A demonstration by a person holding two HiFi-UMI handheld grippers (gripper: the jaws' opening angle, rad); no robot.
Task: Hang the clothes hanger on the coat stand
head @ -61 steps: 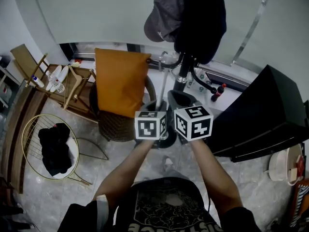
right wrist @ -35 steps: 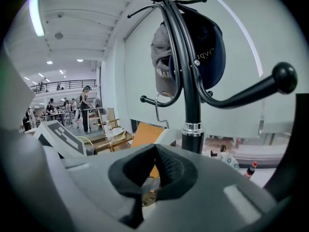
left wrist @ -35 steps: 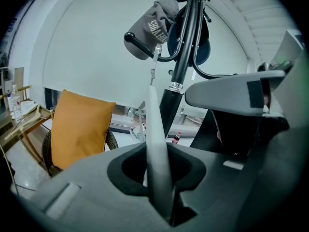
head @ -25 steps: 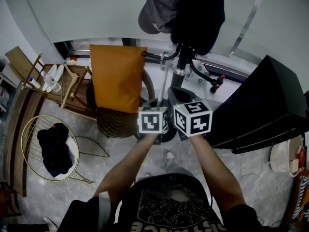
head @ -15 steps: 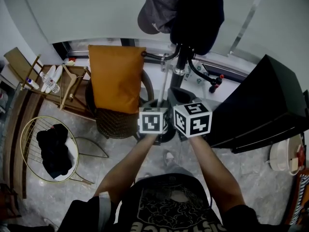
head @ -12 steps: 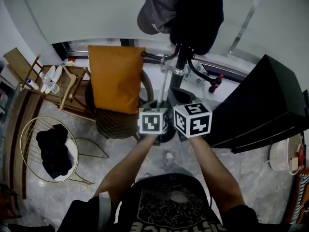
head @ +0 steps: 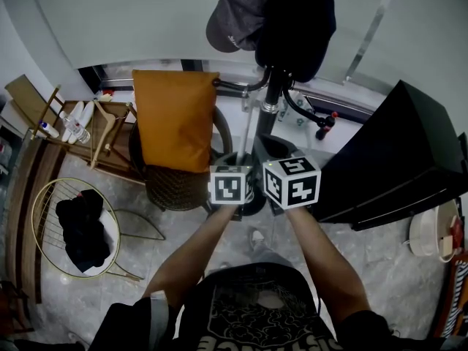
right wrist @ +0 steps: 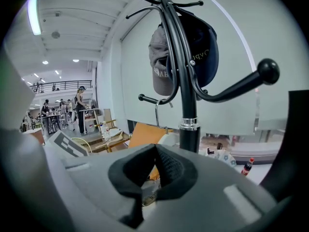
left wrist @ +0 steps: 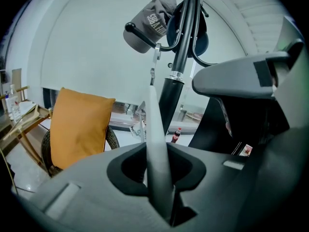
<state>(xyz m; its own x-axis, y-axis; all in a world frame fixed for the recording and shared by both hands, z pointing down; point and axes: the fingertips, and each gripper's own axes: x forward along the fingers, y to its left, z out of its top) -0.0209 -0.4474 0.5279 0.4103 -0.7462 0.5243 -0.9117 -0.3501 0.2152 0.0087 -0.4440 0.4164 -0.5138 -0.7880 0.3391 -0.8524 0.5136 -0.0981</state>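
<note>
A white clothes hanger runs up between the jaws of my left gripper, which is shut on it. Its metal hook reaches the ball-tipped lower arm of the black coat stand; in the right gripper view the hook sits just under that arm. In the head view the hanger rises from my left gripper towards the stand. My right gripper is shut, with nothing seen between its pads, close beside the left. A grey cap and a dark cap hang higher up.
A wicker chair with an orange cushion stands left of the stand. A large black case is at the right. A wire basket holds dark clothes; a wooden rack is at far left. A cola bottle stands behind.
The head view has drifted slightly. Both grippers and the hanger stay where they were beside the stand.
</note>
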